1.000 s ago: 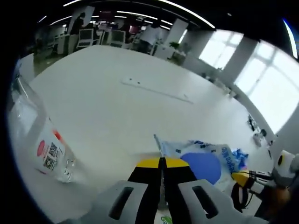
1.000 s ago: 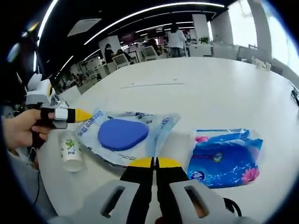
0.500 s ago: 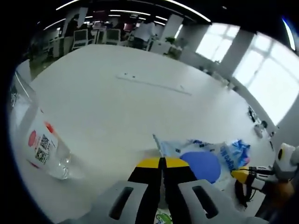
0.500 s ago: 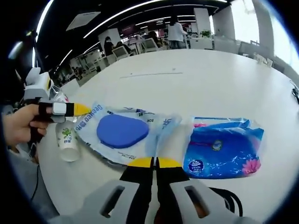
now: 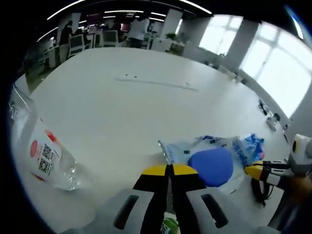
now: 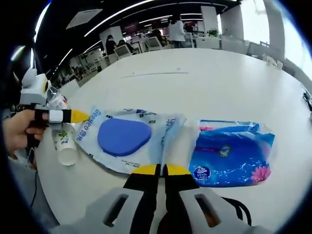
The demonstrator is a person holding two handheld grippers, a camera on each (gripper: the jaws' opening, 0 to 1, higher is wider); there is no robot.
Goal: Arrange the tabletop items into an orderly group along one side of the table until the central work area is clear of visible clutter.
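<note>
On the white worktop (image 6: pixel 229 83) lie a wet-wipes pack with a blue lid (image 6: pixel 124 139) and, just beside it, a blue tissue pack (image 6: pixel 231 156). Both the left gripper (image 5: pixel 169 169) and right gripper (image 6: pixel 157 169) have jaws pressed together, holding nothing. A paper cup (image 6: pixel 65 145) and clear bottle (image 5: pixel 36 146) stand near the edge.

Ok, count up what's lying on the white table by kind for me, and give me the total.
Wipes pack with the blue lid: 1
Blue tissue pack: 1
Small paper cup: 1
Clear plastic bottle: 1
Total: 4
</note>
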